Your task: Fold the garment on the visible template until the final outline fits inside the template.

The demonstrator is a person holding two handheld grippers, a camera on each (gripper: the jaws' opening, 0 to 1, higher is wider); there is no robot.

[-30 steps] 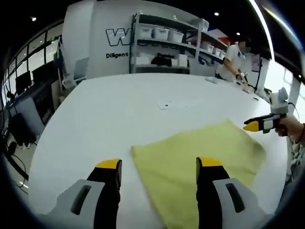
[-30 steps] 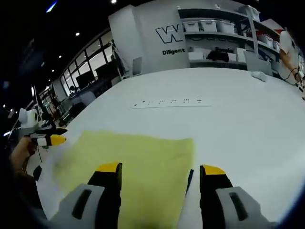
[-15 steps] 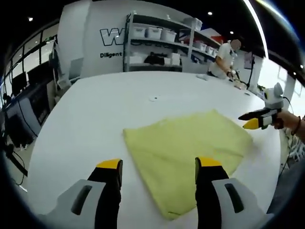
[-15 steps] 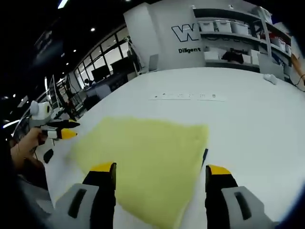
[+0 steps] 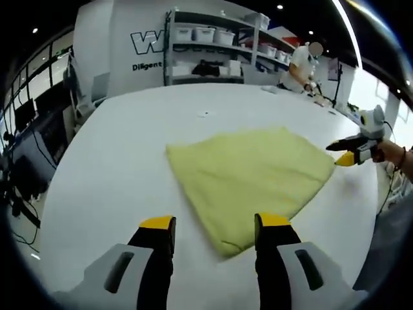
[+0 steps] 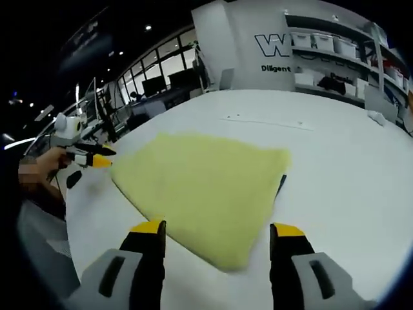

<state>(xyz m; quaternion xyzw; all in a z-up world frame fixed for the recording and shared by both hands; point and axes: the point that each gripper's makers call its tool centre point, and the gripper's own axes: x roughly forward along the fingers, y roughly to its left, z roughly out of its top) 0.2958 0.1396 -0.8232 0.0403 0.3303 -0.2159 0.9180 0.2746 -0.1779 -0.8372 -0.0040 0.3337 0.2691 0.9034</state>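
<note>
One dark thin line [image 6: 281, 185] peeks out from under the far edge of the yellow garment [image 5: 248, 174] in the right gripper view; the cloth covers the rest of it, so I cannot tell its outline. The garment lies flat, folded, on the white table [image 5: 116, 161], with bare tabletop on all sides. The left gripper [image 5: 214, 227] is released, holding nothing, its jaws apart just before the near corner of the cloth. The right gripper [image 6: 218, 230] is also spread wide and holding nothing, near the cloth edge. Shelves [image 5: 206, 45] stand far behind.
</note>
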